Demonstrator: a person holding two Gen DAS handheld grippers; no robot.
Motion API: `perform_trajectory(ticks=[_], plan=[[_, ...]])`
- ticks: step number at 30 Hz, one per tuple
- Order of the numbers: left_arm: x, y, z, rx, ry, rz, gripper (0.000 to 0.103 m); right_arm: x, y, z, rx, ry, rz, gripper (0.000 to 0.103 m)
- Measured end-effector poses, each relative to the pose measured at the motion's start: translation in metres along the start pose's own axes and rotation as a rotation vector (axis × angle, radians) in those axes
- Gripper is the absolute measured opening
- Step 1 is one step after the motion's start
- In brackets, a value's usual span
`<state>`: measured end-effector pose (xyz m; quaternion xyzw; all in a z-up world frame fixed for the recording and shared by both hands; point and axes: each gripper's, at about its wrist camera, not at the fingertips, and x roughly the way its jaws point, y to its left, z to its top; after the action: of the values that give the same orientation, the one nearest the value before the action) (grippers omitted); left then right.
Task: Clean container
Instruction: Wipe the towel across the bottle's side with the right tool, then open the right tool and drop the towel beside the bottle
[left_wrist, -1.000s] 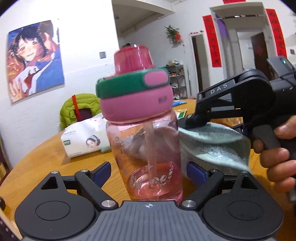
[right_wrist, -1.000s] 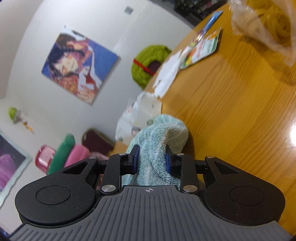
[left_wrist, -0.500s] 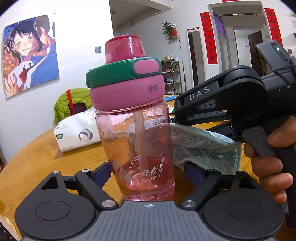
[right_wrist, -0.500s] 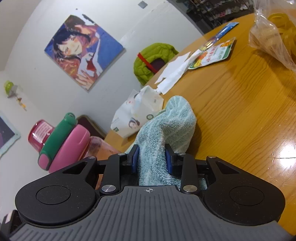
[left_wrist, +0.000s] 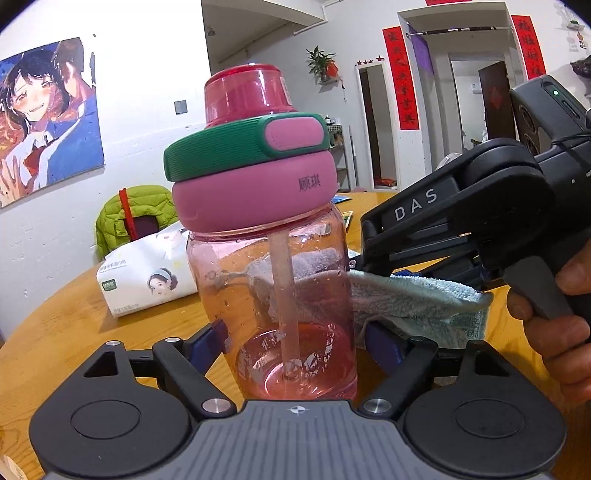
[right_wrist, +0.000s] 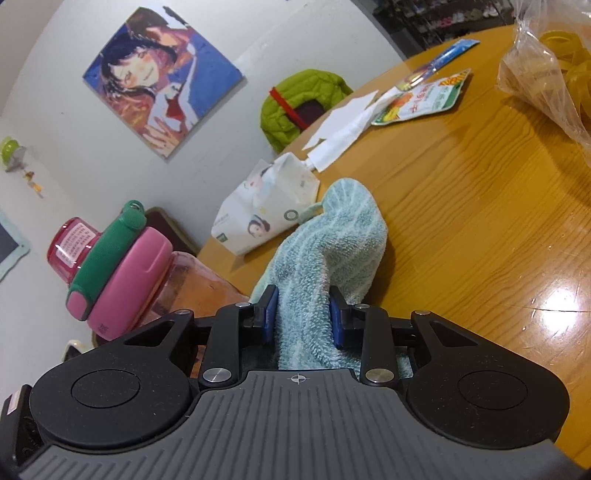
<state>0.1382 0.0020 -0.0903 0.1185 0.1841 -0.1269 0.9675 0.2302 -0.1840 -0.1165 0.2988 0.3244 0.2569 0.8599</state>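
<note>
Pink plastic fills your left view: the bottle (left_wrist: 273, 295) stands upright between the left gripper (left_wrist: 291, 332) fingers, lid on, long axis vertical, its base on or just above the table (left_wrist: 74, 332); you cannot tell which. The blue pads sit against its lower sides, so that gripper looks closed on it. Your right gripper (right_wrist: 301, 317) is clamped on the teal cloth (right_wrist: 332, 243), jaws narrowed around the bunched towel. The cloth comes at the bottle from the bottle's right and lies against its far side, seen through the clear wall. So the wiping hand is already at the bottle; any stroke runs around or along that wall while your left holds it steady. Droplets cling to the wall, and whether they are inside or outside is unclear. The varnished wood is glossy, with a tissue pack (left_wrist: 147, 277), a snack packet (right_wrist: 424, 99) and a plastic bag (right_wrist: 546, 66) lying well apart from the work.
</note>
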Motion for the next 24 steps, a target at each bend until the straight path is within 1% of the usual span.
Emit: perform_trajectory(ticks=[2, 5, 8, 11, 13, 16, 17, 20, 21, 22, 23, 24], plan=[[-0.001, 0.002, 0.000, -0.008, -0.002, 0.002, 0.074, -0.002, 0.002, 0.000, -0.016, -0.021, -0.020, 0.033], [-0.001, 0.002, 0.000, -0.011, -0.002, 0.000, 0.074, -0.006, 0.006, -0.001, -0.065, -0.053, -0.094, 0.030], [0.000, 0.001, -0.001, -0.011, 0.002, 0.001, 0.074, -0.003, 0.010, -0.004, -0.121, -0.036, -0.201, 0.030], [0.000, -0.001, -0.001, -0.010, 0.012, 0.001, 0.074, 0.004, 0.013, -0.008, -0.163, 0.008, -0.273, 0.031], [0.000, 0.000, -0.001, -0.014, 0.014, -0.001, 0.074, 0.006, 0.015, -0.010, -0.183, 0.018, -0.287, 0.031], [0.001, 0.000, -0.001, -0.017, 0.019, -0.004, 0.074, 0.005, 0.013, -0.010, -0.178, 0.020, -0.284, 0.031], [0.001, 0.000, -0.001, -0.016, 0.020, -0.004, 0.076, 0.005, 0.013, -0.010, -0.177, 0.021, -0.283, 0.031], [0.000, -0.001, -0.001, -0.014, 0.026, -0.013, 0.086, 0.004, 0.011, -0.011, -0.172, 0.023, -0.280, 0.031], [0.000, -0.001, -0.001, -0.014, 0.031, -0.016, 0.090, 0.004, 0.010, -0.011, -0.171, 0.023, -0.279, 0.036], [-0.001, -0.003, -0.002, -0.010, 0.034, -0.015, 0.091, 0.004, 0.010, -0.011, -0.169, 0.024, -0.278, 0.042], [-0.002, -0.006, -0.002, 0.000, 0.034, -0.012, 0.091, 0.004, 0.009, -0.011, -0.168, 0.024, -0.277, 0.053], [-0.004, -0.008, -0.002, 0.012, 0.032, -0.006, 0.096, 0.003, 0.009, -0.010, -0.166, 0.017, -0.281, 0.061]])
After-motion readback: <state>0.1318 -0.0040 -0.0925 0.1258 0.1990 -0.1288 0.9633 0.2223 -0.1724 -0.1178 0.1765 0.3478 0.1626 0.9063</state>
